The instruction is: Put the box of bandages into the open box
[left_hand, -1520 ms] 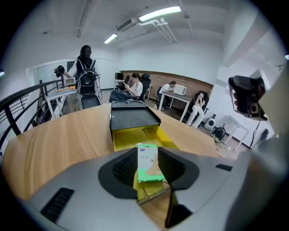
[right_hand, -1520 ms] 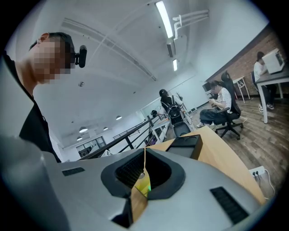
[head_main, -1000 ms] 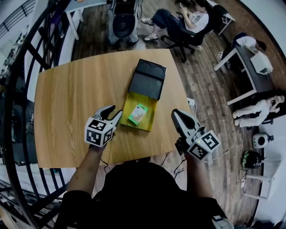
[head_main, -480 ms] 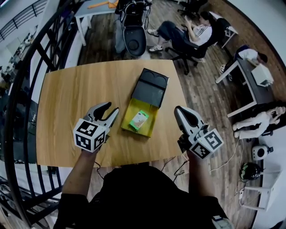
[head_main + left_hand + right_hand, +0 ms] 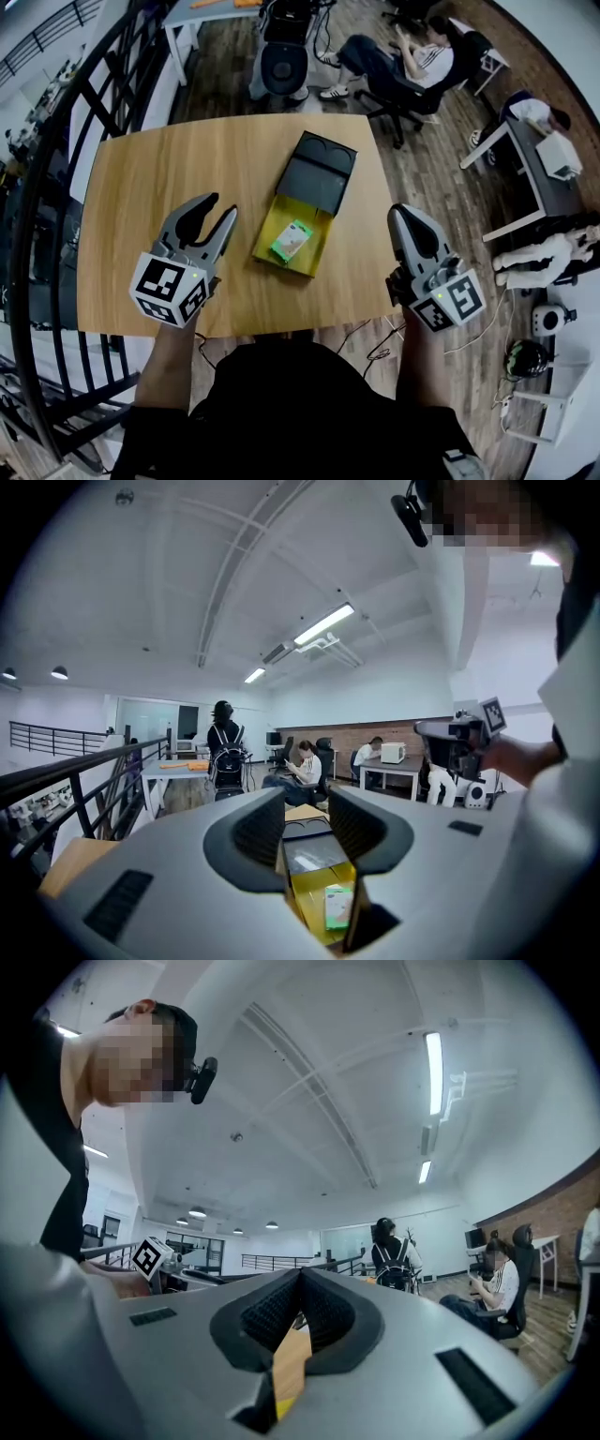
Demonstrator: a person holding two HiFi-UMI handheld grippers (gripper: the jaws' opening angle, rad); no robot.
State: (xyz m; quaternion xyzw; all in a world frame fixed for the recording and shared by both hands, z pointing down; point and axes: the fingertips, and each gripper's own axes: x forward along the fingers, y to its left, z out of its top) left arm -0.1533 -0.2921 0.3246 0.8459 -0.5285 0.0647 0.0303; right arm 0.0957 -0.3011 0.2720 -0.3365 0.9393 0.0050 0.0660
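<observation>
The open box (image 5: 313,253) lies in the middle of the wooden table (image 5: 141,187), its yellow tray towards me and its black lid (image 5: 315,173) folded away. Inside the tray rests the green and white box of bandages (image 5: 292,241). My left gripper (image 5: 220,206) hovers left of the tray, open and empty. In the left gripper view the tray (image 5: 314,892) and the bandage box (image 5: 337,907) show between the spread jaws of the left gripper (image 5: 305,808). My right gripper (image 5: 406,212) is off the table's right edge, shut on nothing, and in its own view the right gripper (image 5: 300,1281) has its pads together.
A black metal railing (image 5: 47,187) runs along the left of the table. Beyond the far edge stand an office chair (image 5: 281,61) and a seated person (image 5: 412,66). A desk (image 5: 525,141) is at the right, and cables (image 5: 375,342) hang near the front edge.
Both grippers have drawn back from the open box, the left one leftwards and the right one rightwards past the table edge. The bandage box stays in the yellow tray.
</observation>
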